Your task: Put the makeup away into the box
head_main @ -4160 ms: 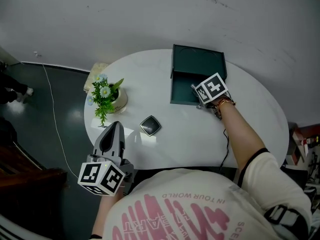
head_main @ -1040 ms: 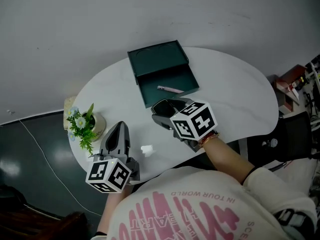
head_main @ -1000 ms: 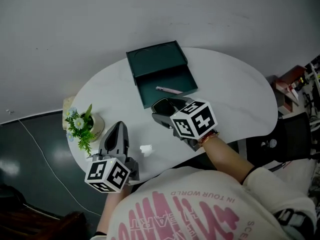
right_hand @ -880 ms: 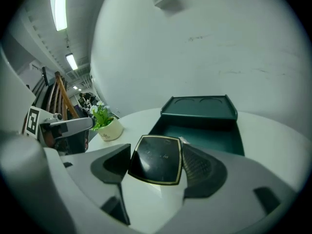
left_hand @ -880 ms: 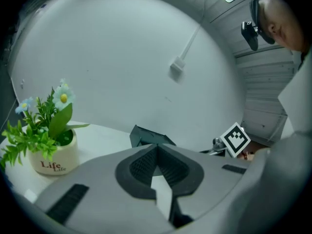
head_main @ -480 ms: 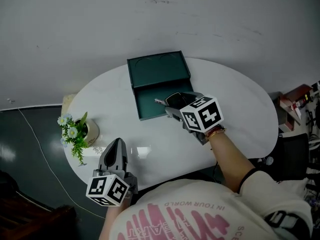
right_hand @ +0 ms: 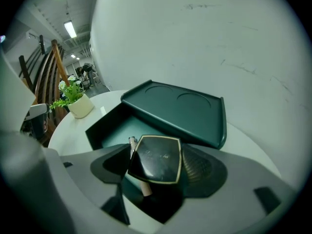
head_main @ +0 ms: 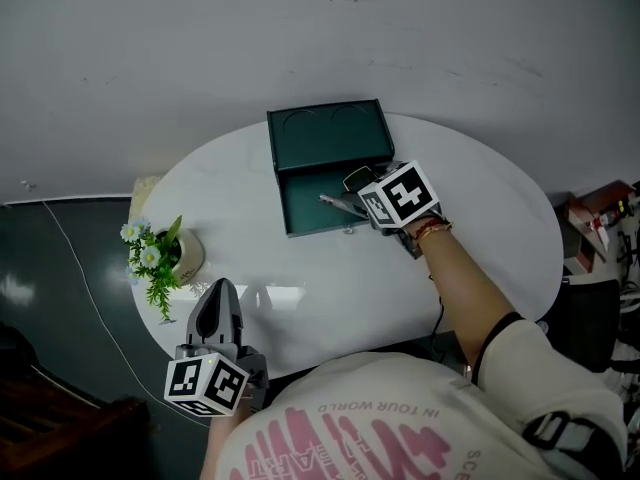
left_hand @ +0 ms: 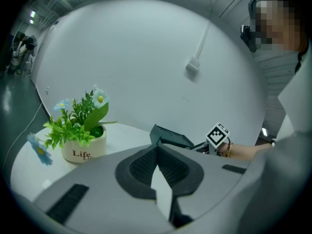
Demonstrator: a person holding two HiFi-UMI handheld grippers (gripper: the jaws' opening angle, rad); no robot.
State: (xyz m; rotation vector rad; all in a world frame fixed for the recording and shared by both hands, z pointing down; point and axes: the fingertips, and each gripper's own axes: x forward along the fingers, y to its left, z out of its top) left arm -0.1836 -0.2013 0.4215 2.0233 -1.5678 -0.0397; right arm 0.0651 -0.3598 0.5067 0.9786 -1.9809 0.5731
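Observation:
A dark green box [head_main: 305, 203] stands open on the white table [head_main: 470, 228], its lid [head_main: 330, 133] lying flat behind it. A pink makeup stick [head_main: 332, 201] lies inside. My right gripper [head_main: 352, 190] hangs over the box's right part, shut on a black square compact [right_hand: 156, 158] with a gold rim. In the right gripper view the stick [right_hand: 145, 186] shows under the compact, and the box [right_hand: 117, 126] lies below. My left gripper [head_main: 219, 293] is at the table's near left edge, shut and holding nothing; its jaws meet at the tip [left_hand: 157, 152].
A potted plant [head_main: 160, 258] with blue flowers stands at the table's left, also seen in the left gripper view [left_hand: 80, 130]. A beige folded thing [head_main: 145, 190] lies beyond it at the table's edge. A grey wall rises behind the table.
My right gripper has carried the compact from the table's near middle up to the box and now holds it over the inside. The left gripper has stayed near the front edge.

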